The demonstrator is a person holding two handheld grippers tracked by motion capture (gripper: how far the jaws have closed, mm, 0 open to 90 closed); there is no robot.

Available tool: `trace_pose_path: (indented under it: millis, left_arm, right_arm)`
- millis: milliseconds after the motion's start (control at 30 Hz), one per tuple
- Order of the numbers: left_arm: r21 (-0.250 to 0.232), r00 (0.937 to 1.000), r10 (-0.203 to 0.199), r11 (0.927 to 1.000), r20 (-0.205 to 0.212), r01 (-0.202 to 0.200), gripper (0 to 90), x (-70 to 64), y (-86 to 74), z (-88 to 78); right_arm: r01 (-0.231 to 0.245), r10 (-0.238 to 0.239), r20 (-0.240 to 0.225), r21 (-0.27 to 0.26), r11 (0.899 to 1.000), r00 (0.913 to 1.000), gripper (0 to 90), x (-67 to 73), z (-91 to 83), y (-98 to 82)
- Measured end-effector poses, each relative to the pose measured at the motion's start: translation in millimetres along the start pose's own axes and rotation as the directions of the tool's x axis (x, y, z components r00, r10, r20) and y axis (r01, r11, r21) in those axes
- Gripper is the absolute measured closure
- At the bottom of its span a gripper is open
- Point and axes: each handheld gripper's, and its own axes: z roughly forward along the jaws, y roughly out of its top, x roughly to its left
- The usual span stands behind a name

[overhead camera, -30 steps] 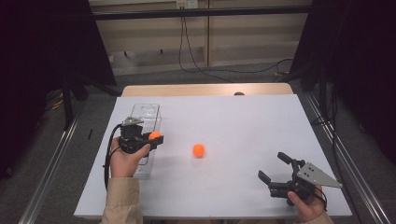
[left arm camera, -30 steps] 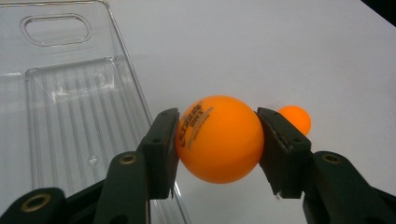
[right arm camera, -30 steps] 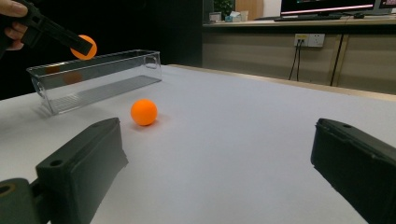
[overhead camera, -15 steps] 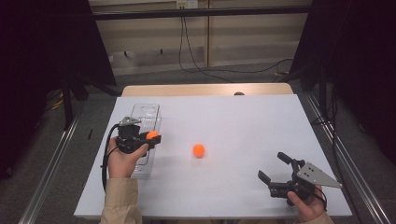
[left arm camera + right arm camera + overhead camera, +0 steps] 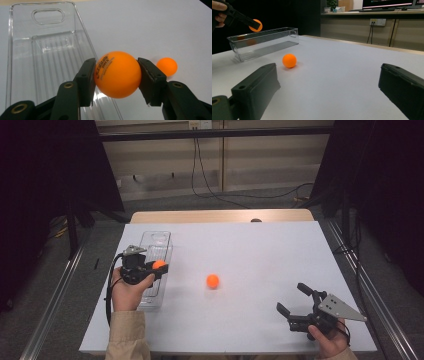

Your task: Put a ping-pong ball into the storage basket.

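Since a second ago the left gripper (image 5: 159, 268) has drifted slightly toward the table's left edge, carrying its ball (image 5: 159, 265) from the bin's right side to a spot above the bin's right wall; the right gripper (image 5: 295, 301) and the second ball (image 5: 213, 280) have stayed where they were. The left gripper's jaws are clamped on the held ball (image 5: 117, 74), one black pad pressed to each side, and it hangs in the air over the long wall of the bin (image 5: 50, 60). The right gripper rests near the table's near right corner with its jaws spread wide and nothing between them. Both balls are smooth, matt orange spheres; the held one carries small dark print. The second ball (image 5: 289, 60) lies on the table (image 5: 260, 250) to the right of the bin, well apart from both grippers. The bin (image 5: 150, 251) is a long, narrow box of clear hard plastic with a ribbed floor and an oval handle slot in its far end wall. The grippers' jaws are black, blocky and bolted. The table top is a plain, pale, matt sheet over a wooden edge at the far side. Behind it run a pale wall panel, dangling black cables, a socket and dark curtains on both sides
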Motion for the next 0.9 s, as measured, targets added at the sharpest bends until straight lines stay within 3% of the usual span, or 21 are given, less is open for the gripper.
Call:
trace_pose_path:
  millis: [900]
  left_arm:
    - [-0.024, 0.9984, -0.023, 0.9995, -0.052, 0.022, 50.9, 20.0, -6.5, -7.4]
  right_arm:
    - [-0.002, 0.002, -0.001, 0.002, 1.000, 1.0000, 1.9, 0.2, 0.2, -0.1]
